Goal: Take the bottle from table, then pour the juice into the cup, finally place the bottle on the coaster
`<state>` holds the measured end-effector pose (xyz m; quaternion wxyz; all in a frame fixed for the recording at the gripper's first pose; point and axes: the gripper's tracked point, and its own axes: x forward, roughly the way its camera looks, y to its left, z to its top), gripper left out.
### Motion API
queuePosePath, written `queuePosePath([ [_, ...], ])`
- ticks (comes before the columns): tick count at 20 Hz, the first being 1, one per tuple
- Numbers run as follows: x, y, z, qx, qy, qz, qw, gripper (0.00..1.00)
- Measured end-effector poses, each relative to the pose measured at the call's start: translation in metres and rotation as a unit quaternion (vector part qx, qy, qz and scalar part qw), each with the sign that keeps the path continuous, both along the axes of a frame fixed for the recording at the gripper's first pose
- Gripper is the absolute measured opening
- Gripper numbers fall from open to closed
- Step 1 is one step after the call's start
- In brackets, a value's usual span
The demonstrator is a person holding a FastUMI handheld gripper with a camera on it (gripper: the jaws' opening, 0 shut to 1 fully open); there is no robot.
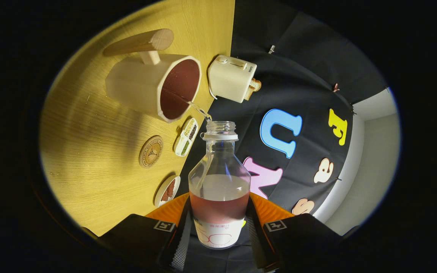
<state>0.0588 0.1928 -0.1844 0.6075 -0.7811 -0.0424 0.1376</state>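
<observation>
My gripper (219, 227) is clamping one bottle (219, 182), pouring juice into one cup (154, 89); one coaster (150, 151) is lying nearby, seemingly bare.

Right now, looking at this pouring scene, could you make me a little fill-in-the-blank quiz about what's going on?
1. The jaws of the gripper are shut on the ____.
2. A thin stream of juice runs from the bottle's mouth into the ____.
3. The round coaster on the table has ____ standing on it.
4. Beyond the cup stands a toaster with ____ sticking out of it.

Missing words: bottle; cup; nothing; bread
</observation>
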Motion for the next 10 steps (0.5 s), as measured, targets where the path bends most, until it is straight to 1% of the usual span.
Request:
queuePosePath([
  [5, 0.0030, -0.0003, 0.0017, -0.011, -0.007, 0.008, 1.000, 0.70],
  [10, 0.0050, 0.0044, 0.0033, -0.025, -0.014, 0.024, 0.999, 0.70],
])
